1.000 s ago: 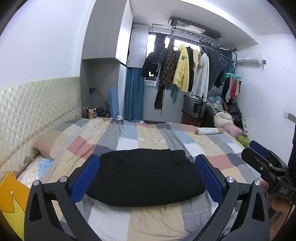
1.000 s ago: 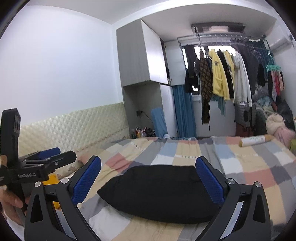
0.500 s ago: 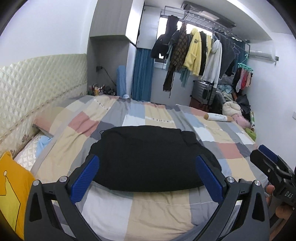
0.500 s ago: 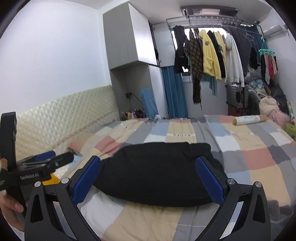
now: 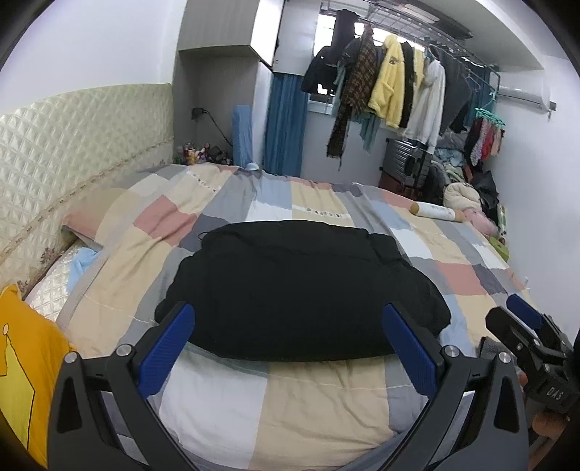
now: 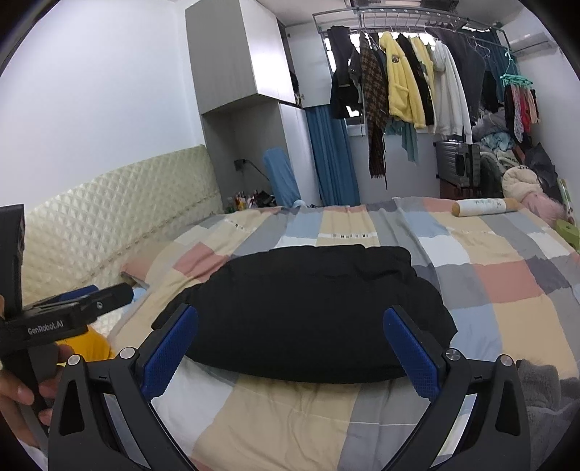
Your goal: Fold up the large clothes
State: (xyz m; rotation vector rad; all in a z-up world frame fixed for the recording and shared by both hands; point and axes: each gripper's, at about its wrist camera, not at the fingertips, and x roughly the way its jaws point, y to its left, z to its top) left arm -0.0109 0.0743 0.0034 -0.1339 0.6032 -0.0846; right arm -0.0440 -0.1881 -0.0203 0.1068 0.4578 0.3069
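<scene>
This is a lived-in home bedroom. A bed under a patchwork quilt (image 5: 319,395) fills the floor, backed by a cream quilted headboard (image 5: 72,141). Coats and sweaters hang from a ceiling drying rack (image 6: 409,18) by the window, beside a blue curtain (image 6: 331,159) and a grey wardrobe (image 6: 239,54). An air conditioner (image 5: 522,96) sits high on the wall, above a suitcase (image 6: 457,165) and heaped laundry.
</scene>
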